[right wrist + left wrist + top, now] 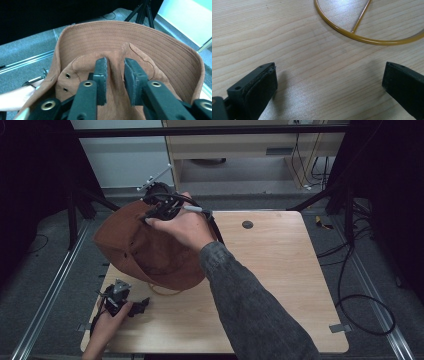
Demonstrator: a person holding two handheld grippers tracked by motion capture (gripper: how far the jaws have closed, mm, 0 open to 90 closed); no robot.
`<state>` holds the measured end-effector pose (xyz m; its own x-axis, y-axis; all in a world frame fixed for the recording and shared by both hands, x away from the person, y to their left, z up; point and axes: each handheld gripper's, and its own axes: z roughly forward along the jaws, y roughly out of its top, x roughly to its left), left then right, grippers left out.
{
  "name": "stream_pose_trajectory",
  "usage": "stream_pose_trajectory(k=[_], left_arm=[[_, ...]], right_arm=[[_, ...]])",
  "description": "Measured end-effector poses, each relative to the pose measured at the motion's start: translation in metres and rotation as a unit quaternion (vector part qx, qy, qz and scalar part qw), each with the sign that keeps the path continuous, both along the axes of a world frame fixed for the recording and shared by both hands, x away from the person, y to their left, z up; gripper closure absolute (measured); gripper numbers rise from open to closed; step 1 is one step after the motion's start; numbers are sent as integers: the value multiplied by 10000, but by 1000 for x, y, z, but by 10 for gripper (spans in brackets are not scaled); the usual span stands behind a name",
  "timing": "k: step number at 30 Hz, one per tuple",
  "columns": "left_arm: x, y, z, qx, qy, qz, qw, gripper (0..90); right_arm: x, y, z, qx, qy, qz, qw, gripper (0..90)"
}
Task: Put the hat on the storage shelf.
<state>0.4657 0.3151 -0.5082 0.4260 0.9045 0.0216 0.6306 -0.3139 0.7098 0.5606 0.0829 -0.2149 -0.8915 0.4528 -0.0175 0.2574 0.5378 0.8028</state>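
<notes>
High view: table (280,285) carries a brown hat (145,247) by its far left corner, over a yellow hoop (362,38). Right gripper (115,75) sits on the crown, jaws slightly apart around a fabric ridge. Left gripper (329,82) is spread wide, near the hoop.

One brown hat (145,247), with a fold of its crown between the jaws of the right gripper (115,75). Two metal eyelets (67,82) in the hat's side, left of that gripper. One yellow wire ring (362,38) ahead of the left gripper (329,82). Two grippers in all, two hands, one desk (280,280). One dark round cap (247,224) in the desk, to the right of the right gripper.
</notes>
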Motion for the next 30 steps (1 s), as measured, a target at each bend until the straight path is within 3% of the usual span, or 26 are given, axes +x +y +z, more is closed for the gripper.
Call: stream_pose_trajectory(k=[6,11,19,23,30], left_arm=[[0,0,0,1,1,-1,10000,0],[0,0,0,0,1,-1,10000,0],[0,0,0,7,0,-5,10000,0],[0,0,0,13,-3,-8,10000,0],[0,0,0,-3,-16,6,10000,0]], right_arm=[[-7,-14,7,149,-64,-22,9999,642],[-16,-36,12,225,-169,-139,9995,569],[-25,-95,9,366,-278,-646,9969,412],[-31,-129,1,436,-346,-948,9939,332],[-42,-174,-12,569,-461,-1387,9876,167]])
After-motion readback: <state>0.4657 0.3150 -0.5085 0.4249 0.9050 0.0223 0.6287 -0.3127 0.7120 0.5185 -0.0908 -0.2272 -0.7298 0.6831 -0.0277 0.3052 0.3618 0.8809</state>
